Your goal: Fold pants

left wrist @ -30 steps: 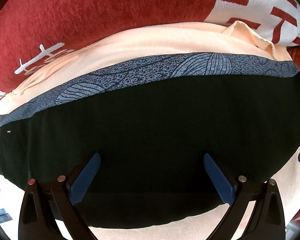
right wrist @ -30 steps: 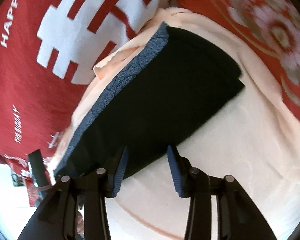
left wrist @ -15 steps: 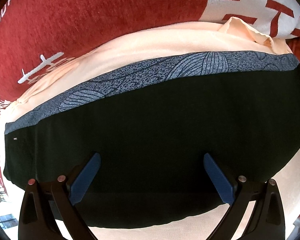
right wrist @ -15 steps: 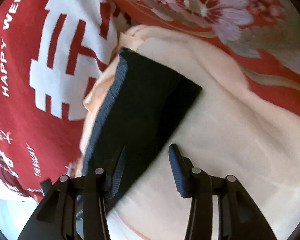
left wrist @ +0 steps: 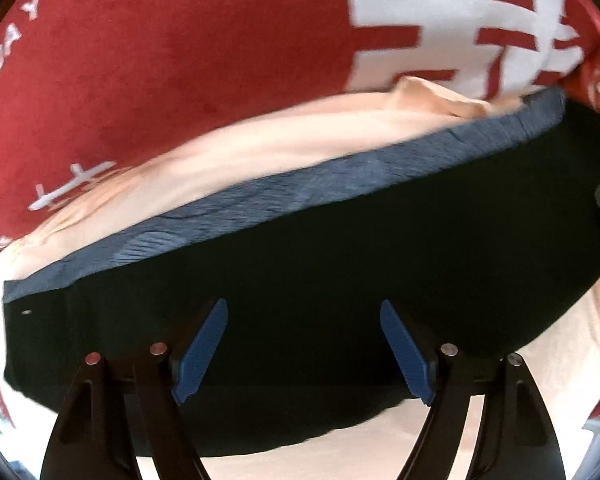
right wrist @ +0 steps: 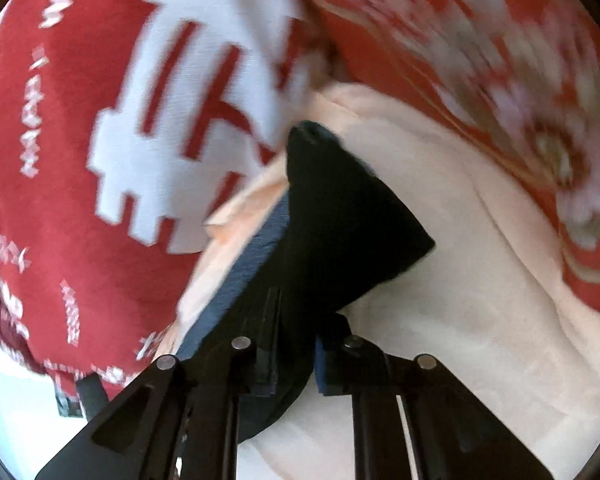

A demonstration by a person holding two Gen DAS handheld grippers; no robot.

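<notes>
You were in the middle of a fold: the pants [left wrist: 340,280], black with a blue-grey patterned waistband [left wrist: 284,196], lay as a flat folded slab on a pale peach cloth [right wrist: 480,280] spread over a red blanket with white lettering [left wrist: 180,60], on what looks like a bed rather than a desk. Your right gripper [right wrist: 294,364] had its fingers drawn in narrow and pinched on the near corner of the pants, black cloth bunched between the blue pads and the far corner lifting into a peak; that view was blurred, so the hand was likely swinging. Your left gripper [left wrist: 304,344] sat low over the near edge of the pants with its fingers spread wide, the two blue pads [left wrist: 202,350] well apart and nothing between them; whether they pressed on the cloth I cannot tell. By my reading the next move called for you to carry the pinched corner across toward the waistband side while the left hand either pinned the slab or closed on its own edge, so the layers would not slide on the smooth peach cloth. The left gripper pointed straight across the pants toward the waistband; the right one came in from the side, tilted along the pants' short end.
</notes>
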